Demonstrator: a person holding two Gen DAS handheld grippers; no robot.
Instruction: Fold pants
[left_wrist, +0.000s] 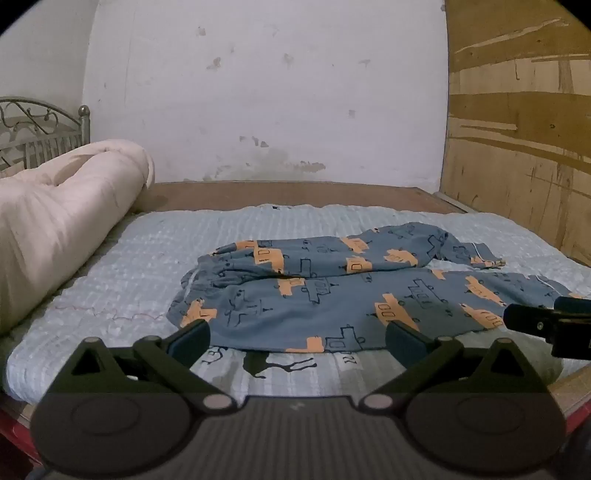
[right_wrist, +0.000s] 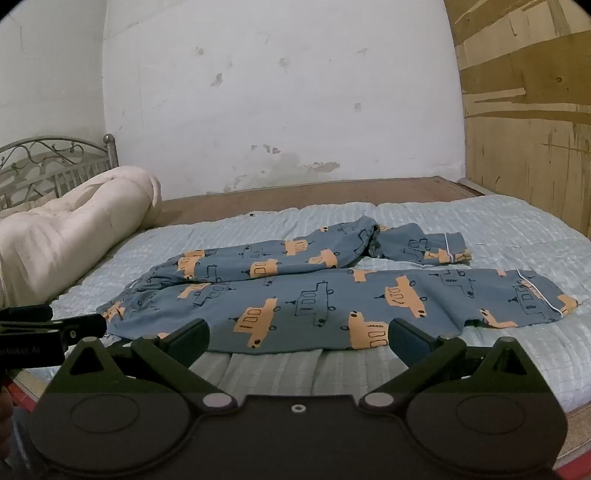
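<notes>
Blue pajama pants (right_wrist: 295, 299) printed with orange cars, spread across the pale blue quilt (right_wrist: 498, 229), waistband toward the rolled cream comforter (right_wrist: 74, 229), cuffs at the far right. Near leg flat; far leg (right_wrist: 332, 251) rumpled and doubled back on itself near its cuff. Left gripper (left_wrist: 297, 339) wide apart, nothing held, hovering at the near hem by the waistband end; right gripper (right_wrist: 297, 339) likewise wide and empty, over the near leg's middle. Likely trouble: pinching quilt along with fabric, given thin cloth lying flush on a soft cover. Also uneven lifting, dragging the bunched far leg into a worse tangle. Also folding over that twist and trapping a lump. Worth straightening the far leg first.
</notes>
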